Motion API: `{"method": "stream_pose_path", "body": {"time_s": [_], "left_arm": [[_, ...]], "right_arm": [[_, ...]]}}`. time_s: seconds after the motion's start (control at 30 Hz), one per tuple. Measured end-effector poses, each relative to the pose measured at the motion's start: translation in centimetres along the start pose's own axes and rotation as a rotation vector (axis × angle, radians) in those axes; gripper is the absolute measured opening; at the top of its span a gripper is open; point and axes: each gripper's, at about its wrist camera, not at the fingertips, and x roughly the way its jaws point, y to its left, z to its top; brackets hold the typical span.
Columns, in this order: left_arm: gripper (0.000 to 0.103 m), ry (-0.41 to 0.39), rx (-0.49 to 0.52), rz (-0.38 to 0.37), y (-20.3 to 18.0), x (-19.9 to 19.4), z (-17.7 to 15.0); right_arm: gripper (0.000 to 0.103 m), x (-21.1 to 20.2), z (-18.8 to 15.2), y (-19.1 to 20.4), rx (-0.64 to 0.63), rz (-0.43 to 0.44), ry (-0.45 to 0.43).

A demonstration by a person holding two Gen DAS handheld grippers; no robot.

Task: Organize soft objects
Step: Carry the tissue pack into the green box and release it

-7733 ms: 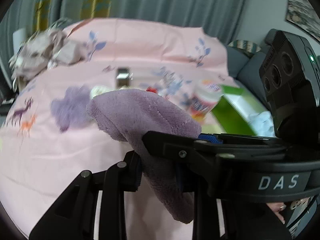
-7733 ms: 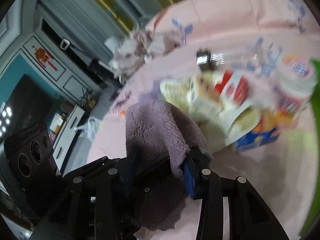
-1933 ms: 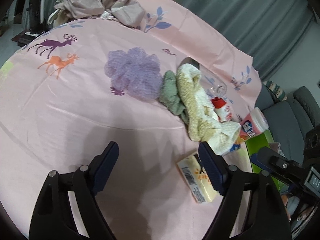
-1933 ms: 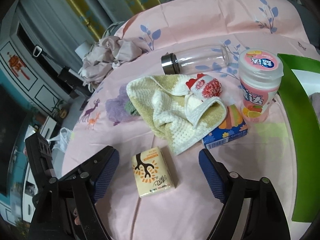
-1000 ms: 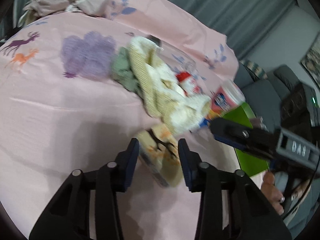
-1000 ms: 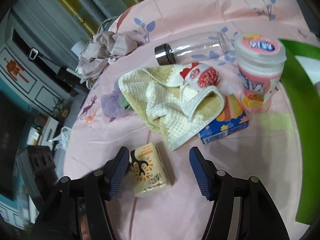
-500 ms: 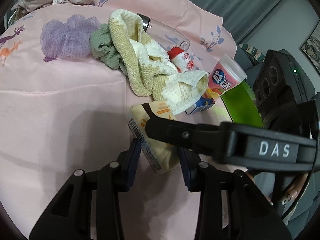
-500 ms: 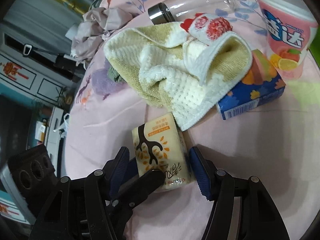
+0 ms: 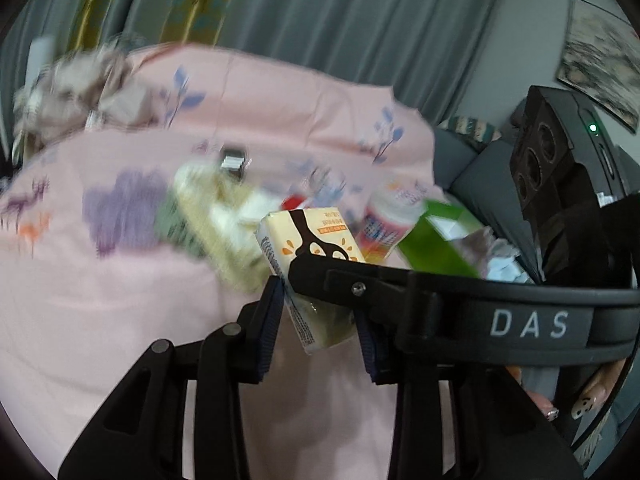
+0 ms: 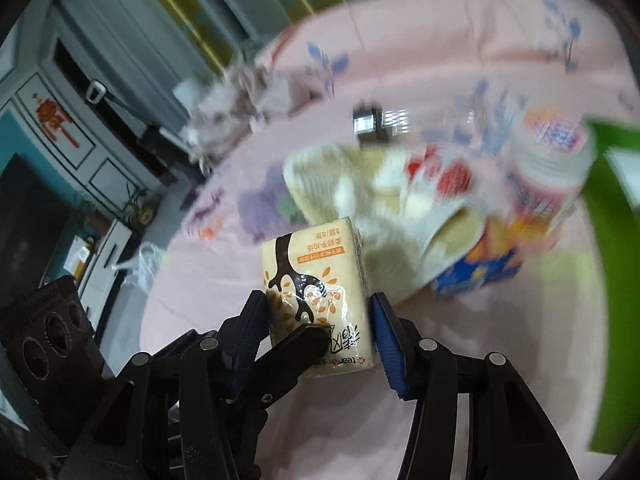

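Note:
A cream tissue pack (image 9: 310,268) with a brown tree print is held off the pink tablecloth (image 9: 100,280) by both grippers. My left gripper (image 9: 320,320) is shut on its sides. My right gripper (image 10: 320,320) is shut on it too, and the pack (image 10: 316,276) stands upright between its blue pads. One right finger crosses the left wrist view in front of the pack. A yellow-white towel (image 10: 400,208) lies behind, blurred, with a purple mesh puff (image 9: 120,212) to its left.
A green bin (image 9: 436,240) stands at the right with soft items inside. A pink-lidded jar (image 10: 556,160), a blue box (image 10: 480,272) and a clear bottle (image 10: 380,120) lie near the towel. Crumpled cloth (image 9: 76,96) sits at the far left.
Both grippers closed on the tissue pack and lifted it off the cloth. The views have tilted up and the background is blurred by motion.

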Motion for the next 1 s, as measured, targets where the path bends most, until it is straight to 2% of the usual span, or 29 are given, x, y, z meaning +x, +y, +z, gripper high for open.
{"method": "stream_pose_path", "body": {"time_s": [0.2, 0.4, 0.53, 0.7, 1.0], "left_arm": [[0.034, -0.08, 0.098, -0.026, -5.4, 0.2, 2.4], [0.034, -0.074, 0.182, -0.075, -10.1, 2.8, 3.4], [0.034, -0.051, 0.254, -0.085, -13.1, 5.5, 3.9], [0.034, 0.023, 0.305, -0.113, -16.1, 9.3, 4.0], [0.034, 0.107, 0.383, -0.168, -20.4, 13.3, 3.9]], "right_arm": [[0.055, -5.2, 1.1, -2.6, 0.049, 0.012, -0.155], [0.055, -8.9, 1.4, -7.7, 0.153, -0.009, -0.252], [0.055, -10.2, 1.1, -11.3, 0.245, -0.009, -0.305], [0.055, -10.9, 0.5, -16.1, 0.394, -0.002, -0.328], [0.054, -12.7, -0.9, -21.6, 0.565, -0.016, -0.385]]}}
